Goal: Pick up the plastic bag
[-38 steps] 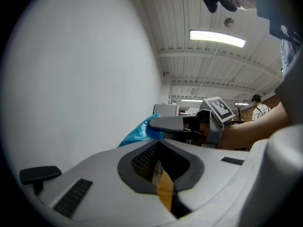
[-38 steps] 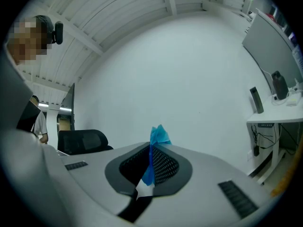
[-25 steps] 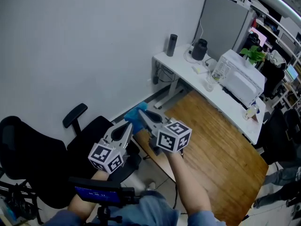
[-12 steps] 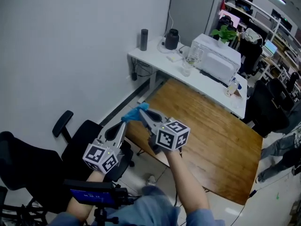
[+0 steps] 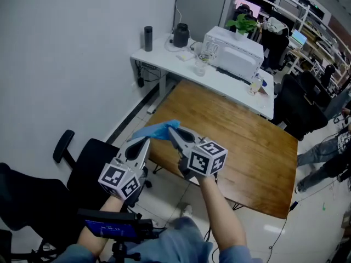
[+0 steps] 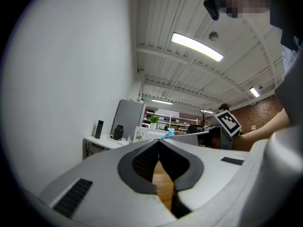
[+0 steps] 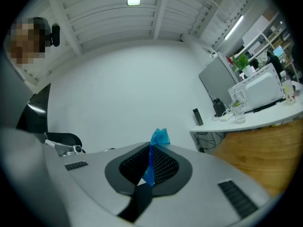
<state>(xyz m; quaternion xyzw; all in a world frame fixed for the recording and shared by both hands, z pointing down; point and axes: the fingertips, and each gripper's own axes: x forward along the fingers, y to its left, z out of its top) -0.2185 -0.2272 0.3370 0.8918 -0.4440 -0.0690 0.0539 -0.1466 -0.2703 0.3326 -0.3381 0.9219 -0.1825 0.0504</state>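
Right gripper view: bag (image 7: pixel 151 159) between jaws

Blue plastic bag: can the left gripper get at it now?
Probably yes: the blue plastic bag, pinched in the right gripper, trails just beyond the left gripper with nothing between; that gripper's closed jaws would need opening.
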